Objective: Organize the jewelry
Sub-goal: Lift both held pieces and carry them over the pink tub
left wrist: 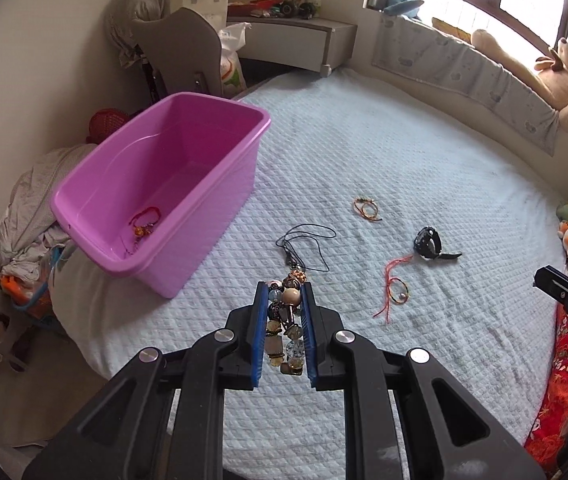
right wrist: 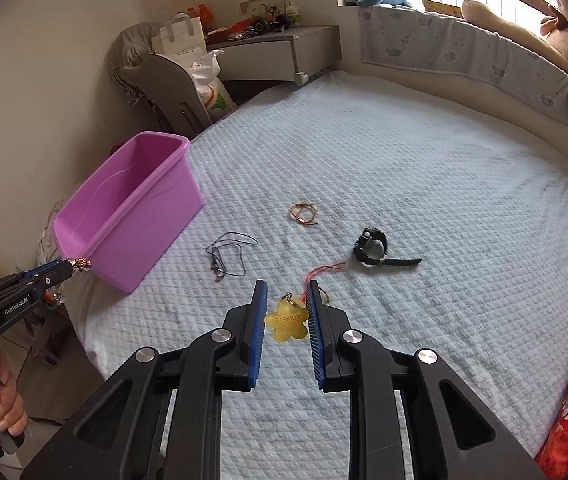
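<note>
- left wrist view: the left claw (left wrist: 284, 300) is pinching a beaded bracelet (left wrist: 284, 322); mixed glass and wooden beads fill the gap between the two blue pads, above the bed (left wrist: 424, 168).
- left wrist view: the pink bin (left wrist: 220, 114) sits at the left edge of the bed, ahead and left of the claw; a red string bracelet (left wrist: 146, 222) lies on its floor near the close end.
- left wrist view: on the quilt lie a black cord necklace (left wrist: 304, 246) just beyond the claw tips, an orange cord bracelet (left wrist: 367, 209) further out, a black watch (left wrist: 432, 245) to the right, and a red cord bracelet (left wrist: 394, 290) near the watch.
- left wrist view: the tip of the right claw (left wrist: 552, 282) enters at the right edge; its state cannot be told here.
- right wrist view: the right claw (right wrist: 286, 300) is pressed onto a yellow flower charm (right wrist: 286, 323) marked "fashion", each pad touching a petal edge.
- right wrist view: the left claw (right wrist: 70, 268) shows at the left edge, beads at its tip, just beside the near corner of the pink bin (right wrist: 124, 208).
- right wrist view: black cord necklace (right wrist: 230, 254), orange cord bracelet (right wrist: 304, 213) and black watch (right wrist: 376, 250) lie apart on the bed (right wrist: 424, 168).
</note>
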